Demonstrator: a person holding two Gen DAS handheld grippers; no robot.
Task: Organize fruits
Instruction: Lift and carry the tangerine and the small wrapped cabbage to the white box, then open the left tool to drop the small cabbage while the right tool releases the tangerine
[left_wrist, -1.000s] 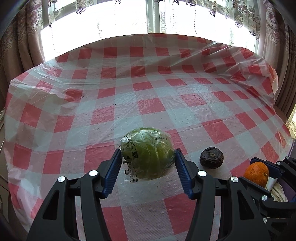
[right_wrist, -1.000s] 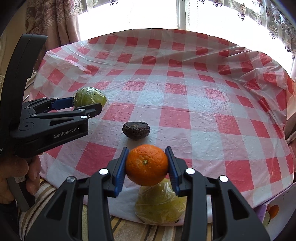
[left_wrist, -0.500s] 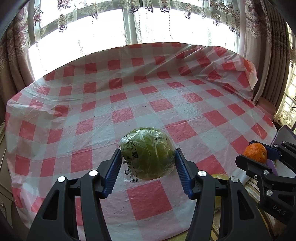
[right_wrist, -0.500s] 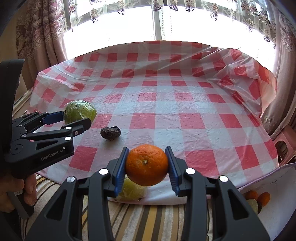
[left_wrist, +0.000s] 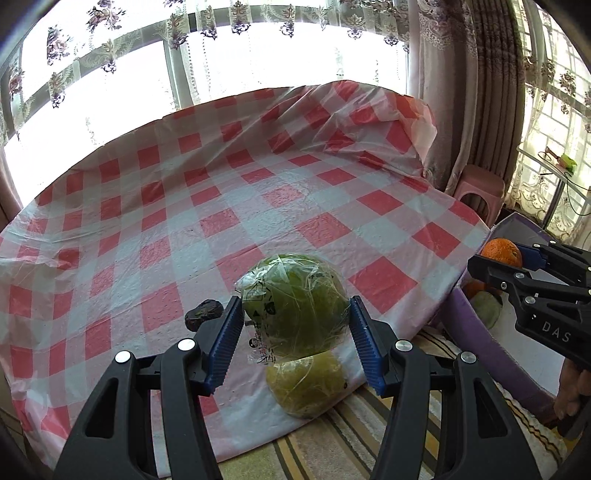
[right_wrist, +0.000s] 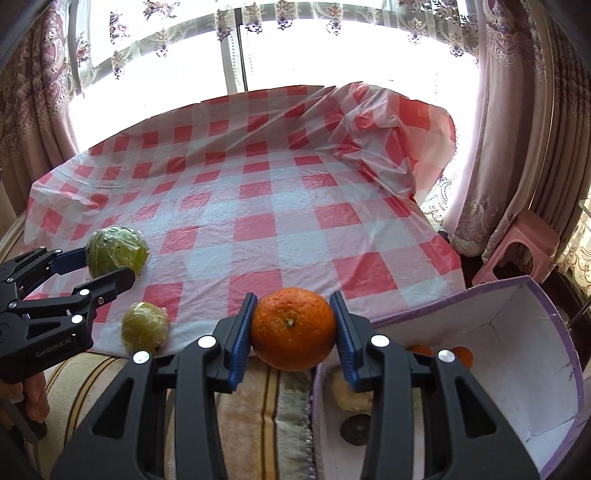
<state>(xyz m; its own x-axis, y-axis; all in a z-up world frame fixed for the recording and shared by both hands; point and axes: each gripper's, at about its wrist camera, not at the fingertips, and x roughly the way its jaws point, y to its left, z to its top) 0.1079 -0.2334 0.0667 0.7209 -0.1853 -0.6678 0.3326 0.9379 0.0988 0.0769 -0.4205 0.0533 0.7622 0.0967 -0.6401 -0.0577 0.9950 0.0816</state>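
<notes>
**Two grippers, each carrying fruit**

Fruit inside the purple-rimmed box sits mostly hidden behind the right gripper, which angles downward, pinching an orange above the box's edge. The left gripper clamps a plastic-wrapped green fruit over the checked tablecloth.

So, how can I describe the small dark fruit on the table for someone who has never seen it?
Find the red-and-white checked table. Near its front edge, left of the wrapped green fruit in the left tool, lies the dark fruit. It alone is blackish, wrinkled and unwrapped.
</notes>
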